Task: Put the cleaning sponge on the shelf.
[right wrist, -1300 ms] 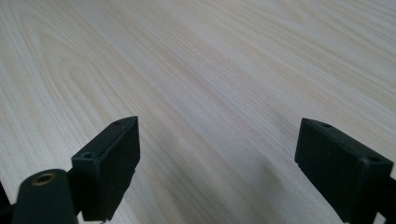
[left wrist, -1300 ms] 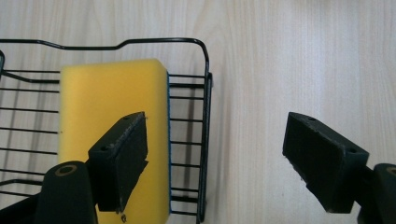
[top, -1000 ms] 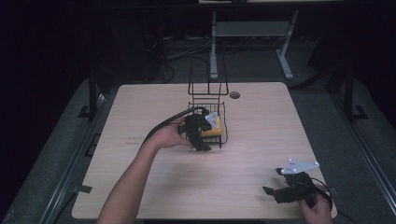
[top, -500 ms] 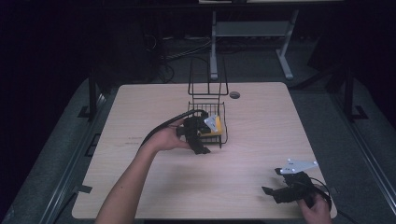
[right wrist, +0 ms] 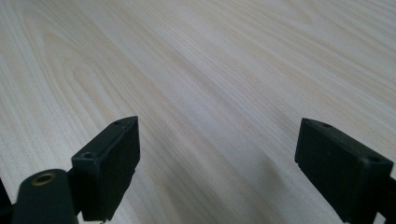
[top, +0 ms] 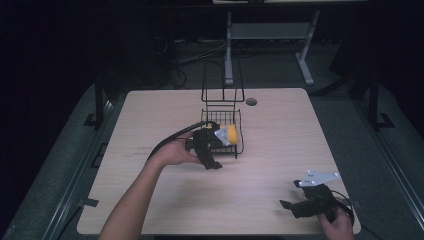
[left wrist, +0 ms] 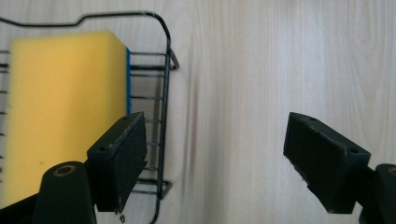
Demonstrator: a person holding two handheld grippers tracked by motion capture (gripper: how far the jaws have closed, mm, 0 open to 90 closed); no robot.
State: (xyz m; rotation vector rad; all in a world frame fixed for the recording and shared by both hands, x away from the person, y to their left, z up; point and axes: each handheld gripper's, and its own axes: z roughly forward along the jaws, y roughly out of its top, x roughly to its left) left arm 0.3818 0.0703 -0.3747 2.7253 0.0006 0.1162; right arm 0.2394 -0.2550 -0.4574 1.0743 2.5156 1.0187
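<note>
Yellow sponge (left wrist: 60,116) lies inside a black wire basket (top: 239,131), apparently just placed, with the left gripper (left wrist: 215,158) spread beside it, while the right gripper (right wrist: 219,168) idles spread above the wooden table (right wrist: 210,60).

black blocky fingers (left wrist: 122,158), countersunk screw holes

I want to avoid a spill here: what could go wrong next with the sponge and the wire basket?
The left gripper is open, one jaw over the wire basket rim beside the yellow sponge. Closing now might catch wire, not sponge. Pulling away could then drag or tip the light basket across the table.
</note>
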